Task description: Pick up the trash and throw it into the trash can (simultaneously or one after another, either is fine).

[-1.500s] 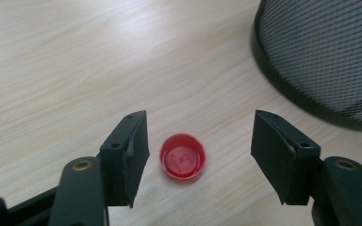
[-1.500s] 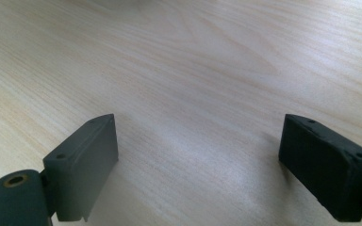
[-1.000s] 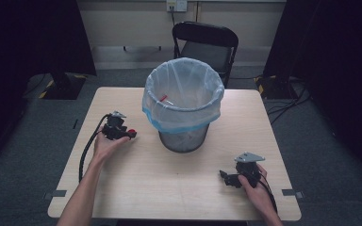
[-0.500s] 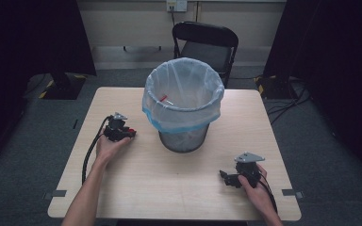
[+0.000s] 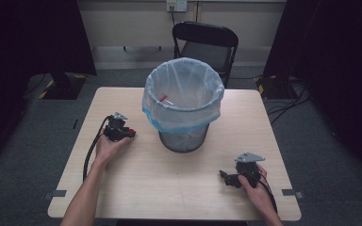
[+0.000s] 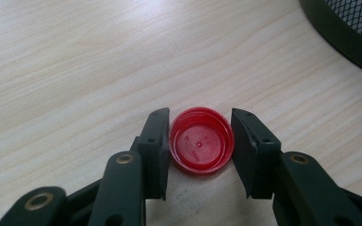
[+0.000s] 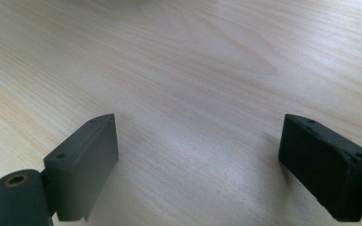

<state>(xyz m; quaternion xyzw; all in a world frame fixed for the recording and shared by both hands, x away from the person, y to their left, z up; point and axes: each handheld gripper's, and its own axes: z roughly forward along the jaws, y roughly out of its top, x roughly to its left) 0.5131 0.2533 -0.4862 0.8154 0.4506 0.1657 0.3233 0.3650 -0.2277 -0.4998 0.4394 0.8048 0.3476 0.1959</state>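
A red bottle cap (image 6: 200, 146) lies open side up on the light wooden table (image 5: 184, 188), left of a bin. My left gripper (image 6: 200, 114) rests low on the table with one black jaw pressed against each side of the cap. From above, that left gripper (image 5: 125, 133) sits by the bin's left side, a spot of red at its tips. My right gripper (image 7: 200, 122) stands wide open over bare wood with nothing between its jaws. In the high view this right gripper (image 5: 227, 178) is near the table's front right.
A black mesh waste bin (image 5: 184, 139) with a clear, blue-edged liner (image 5: 184, 89) stands mid-table, a small red item (image 5: 162, 98) inside it. Its base (image 6: 353, 37) is just beyond the cap. A black folding chair (image 5: 206, 42) stands behind the table.
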